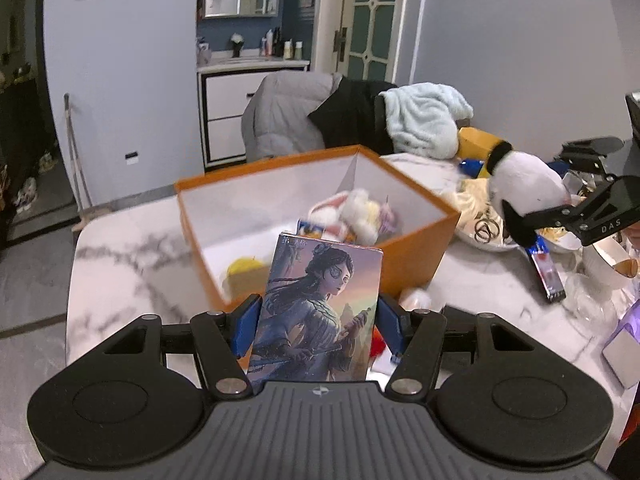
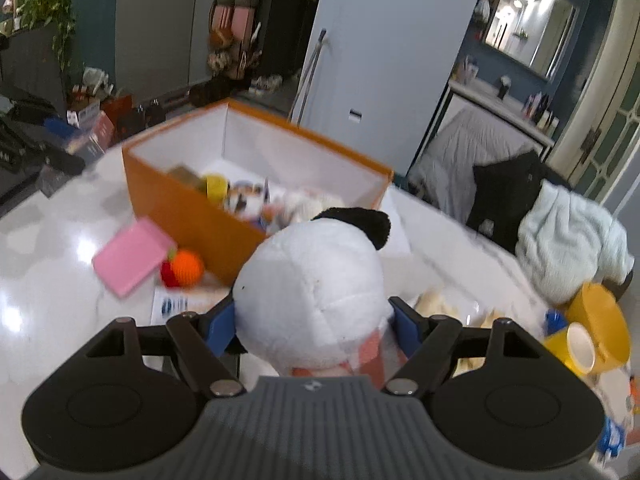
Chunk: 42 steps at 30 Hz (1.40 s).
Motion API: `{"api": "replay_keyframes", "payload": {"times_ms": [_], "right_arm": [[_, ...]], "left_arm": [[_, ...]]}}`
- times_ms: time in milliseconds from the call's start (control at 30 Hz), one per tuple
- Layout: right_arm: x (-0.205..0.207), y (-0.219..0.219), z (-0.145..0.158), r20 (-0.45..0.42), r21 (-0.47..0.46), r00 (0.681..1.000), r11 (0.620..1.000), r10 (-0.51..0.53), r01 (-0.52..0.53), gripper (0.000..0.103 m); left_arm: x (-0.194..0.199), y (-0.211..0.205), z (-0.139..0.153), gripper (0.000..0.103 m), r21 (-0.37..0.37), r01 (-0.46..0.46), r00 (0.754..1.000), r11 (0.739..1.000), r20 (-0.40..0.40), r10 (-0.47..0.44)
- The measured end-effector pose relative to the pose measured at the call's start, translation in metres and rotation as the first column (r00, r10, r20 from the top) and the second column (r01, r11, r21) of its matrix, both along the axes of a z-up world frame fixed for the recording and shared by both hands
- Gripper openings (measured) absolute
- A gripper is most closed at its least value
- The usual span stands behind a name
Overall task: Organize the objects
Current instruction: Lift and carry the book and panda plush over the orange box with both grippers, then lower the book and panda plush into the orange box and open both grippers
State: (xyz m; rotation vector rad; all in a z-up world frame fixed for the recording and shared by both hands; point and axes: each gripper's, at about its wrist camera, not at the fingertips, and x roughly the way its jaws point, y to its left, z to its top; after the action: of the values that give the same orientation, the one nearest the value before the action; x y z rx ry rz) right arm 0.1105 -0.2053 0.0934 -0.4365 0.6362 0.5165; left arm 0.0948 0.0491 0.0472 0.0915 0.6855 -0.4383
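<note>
My left gripper (image 1: 318, 320) is shut on a small illustrated card box (image 1: 320, 304) showing a woman, held upright just in front of the open orange box (image 1: 416, 256). The orange box holds plush toys (image 1: 356, 212) and a yellow item (image 1: 244, 268). My right gripper (image 2: 316, 320) is shut on a white plush toy with a black ear (image 2: 312, 292), held near the orange box (image 2: 192, 216). In the left wrist view the right gripper (image 1: 532, 220) and its plush (image 1: 524, 180) are at the right.
On the marble table (image 1: 120, 264) lie a pink notebook (image 2: 132, 256), an orange and red crochet fruit (image 2: 184, 270), a paper leaflet (image 2: 176, 304), yellow tape rolls (image 2: 592, 332), a phone (image 1: 548, 276) and a bowl with keyrings (image 1: 486, 236). Clothes (image 1: 424, 120) are piled behind.
</note>
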Motion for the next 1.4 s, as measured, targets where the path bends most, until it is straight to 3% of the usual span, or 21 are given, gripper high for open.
{"api": "replay_keyframes", "payload": {"times_ms": [233,533,767,1400], "right_arm": [[0.019,0.039,0.026,0.064,0.021,0.996,0.998,0.057,-0.058,0.079],[0.064,0.092,0.032,0.086,0.017,0.992,0.995,0.094,-0.096,0.079],[0.098,0.119,0.02,0.063,0.019,0.993,0.995,0.1,-0.101,0.079],[0.166,0.155,-0.029,-0.021,-0.007,0.995,0.996,0.093,-0.093,0.079]], "left_arm": [[0.032,-0.02,0.014,0.071,0.012,0.006,1.0,1.0,0.027,-0.006],[0.084,-0.032,0.022,0.071,0.03,-0.043,0.998,0.999,0.041,0.042],[0.121,-0.026,0.006,0.071,0.032,-0.103,0.995,0.994,-0.007,0.103],[0.171,-0.03,-0.04,0.071,0.168,-0.122,0.985,0.978,-0.104,0.14]]}}
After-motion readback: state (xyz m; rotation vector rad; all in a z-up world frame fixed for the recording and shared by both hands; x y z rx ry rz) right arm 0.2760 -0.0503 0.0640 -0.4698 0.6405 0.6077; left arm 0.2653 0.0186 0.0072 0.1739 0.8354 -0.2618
